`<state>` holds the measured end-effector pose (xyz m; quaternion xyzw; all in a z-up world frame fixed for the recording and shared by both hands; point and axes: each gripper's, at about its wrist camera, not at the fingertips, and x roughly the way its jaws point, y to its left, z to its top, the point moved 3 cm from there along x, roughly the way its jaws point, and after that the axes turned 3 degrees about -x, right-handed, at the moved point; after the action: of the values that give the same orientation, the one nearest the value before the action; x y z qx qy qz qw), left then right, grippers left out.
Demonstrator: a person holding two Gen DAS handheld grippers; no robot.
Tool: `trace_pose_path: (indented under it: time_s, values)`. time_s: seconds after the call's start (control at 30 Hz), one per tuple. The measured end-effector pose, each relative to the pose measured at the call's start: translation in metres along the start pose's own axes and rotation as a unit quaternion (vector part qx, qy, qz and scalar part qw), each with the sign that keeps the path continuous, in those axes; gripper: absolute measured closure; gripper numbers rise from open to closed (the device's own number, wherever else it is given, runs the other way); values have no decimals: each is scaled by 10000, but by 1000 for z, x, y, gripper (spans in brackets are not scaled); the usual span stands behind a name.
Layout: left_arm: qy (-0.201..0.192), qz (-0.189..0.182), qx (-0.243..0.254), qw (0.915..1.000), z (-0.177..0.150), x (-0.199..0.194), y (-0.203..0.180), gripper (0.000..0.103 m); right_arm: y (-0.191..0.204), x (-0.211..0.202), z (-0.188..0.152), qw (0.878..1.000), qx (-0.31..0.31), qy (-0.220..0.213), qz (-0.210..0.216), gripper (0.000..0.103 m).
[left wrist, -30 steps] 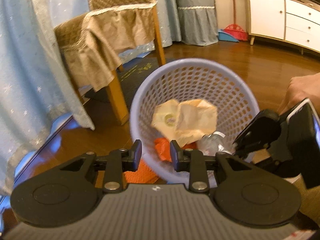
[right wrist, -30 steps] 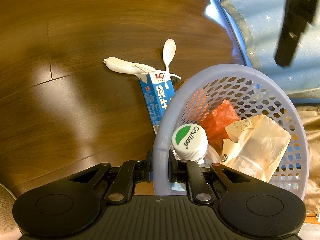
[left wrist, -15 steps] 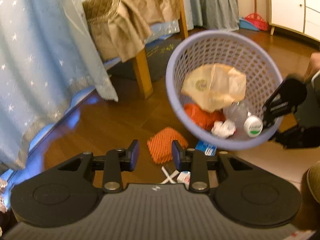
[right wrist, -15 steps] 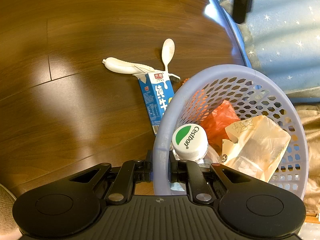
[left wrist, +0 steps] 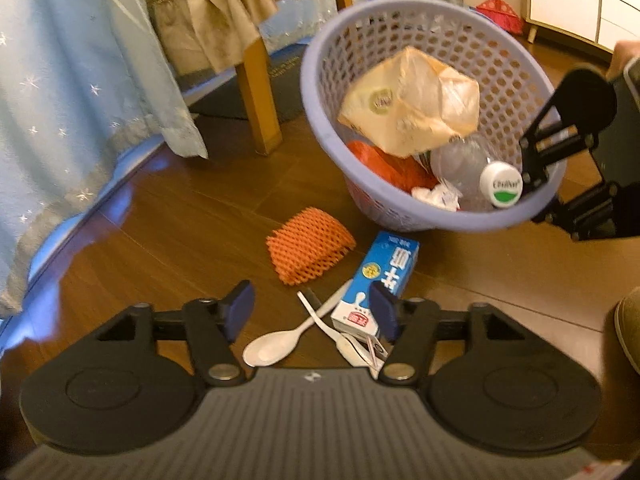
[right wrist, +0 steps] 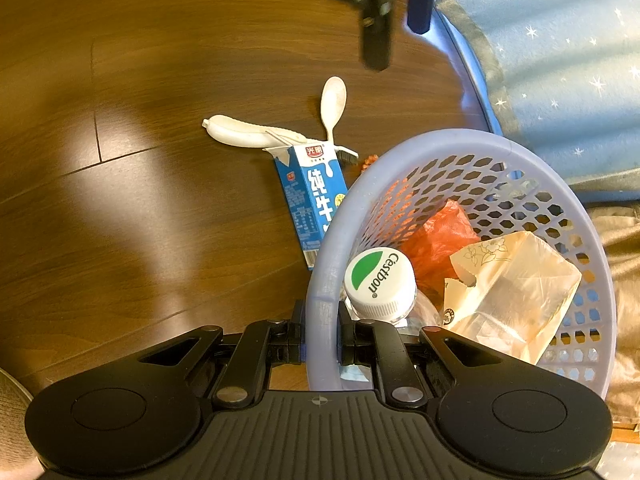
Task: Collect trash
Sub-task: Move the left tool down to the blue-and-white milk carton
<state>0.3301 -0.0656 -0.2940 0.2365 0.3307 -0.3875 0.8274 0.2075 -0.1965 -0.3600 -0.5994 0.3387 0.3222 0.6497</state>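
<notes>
A lilac mesh basket point(left wrist: 312, 96) hangs tilted above the wooden floor, and my right gripper point(right wrist: 321, 338) is shut on its near rim point(right wrist: 440, 140). Inside lie a beige plastic bag point(right wrist: 516, 284), an orange bag point(right wrist: 436, 236), a clear bottle with a white-green cap point(right wrist: 378, 280) and a crumpled tissue point(left wrist: 436, 196). On the floor sit an orange foam net point(left wrist: 310, 248), a blue milk carton point(left wrist: 384, 276), a white spoon point(left wrist: 272, 346) and a white plastic piece point(right wrist: 240, 134). My left gripper point(left wrist: 312, 310) hovers open over the spoon and the carton's end, holding nothing.
A blue star-patterned cloth point(left wrist: 60, 100) hangs to the floor on the left. A wooden chair leg point(left wrist: 256, 92) with a tan cover stands behind the foam net. A white cabinet point(left wrist: 580, 4) is far right, a shoe point(left wrist: 628, 328) at the right edge.
My left gripper has dropped toward the floor litter and opened wider; spoon and carton now lie between its fingers. The right gripper keeps its hold on the basket rim.
</notes>
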Motion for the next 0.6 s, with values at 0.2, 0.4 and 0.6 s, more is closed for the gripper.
trace_pose_path:
  time_s: [0.2, 0.4, 0.6]
  values:
    - [120, -180, 198, 9996, -10, 21, -12, 39, 0, 0, 0, 10000, 1, -2, 0, 94]
    - [174, -289, 261, 9991, -16, 38, -16, 38, -1, 0, 0, 10000, -13, 4, -13, 94]
    - [239, -333, 253, 9988, -20, 49, -13, 37, -4, 4, -2, 10000, -12, -11, -34, 94]
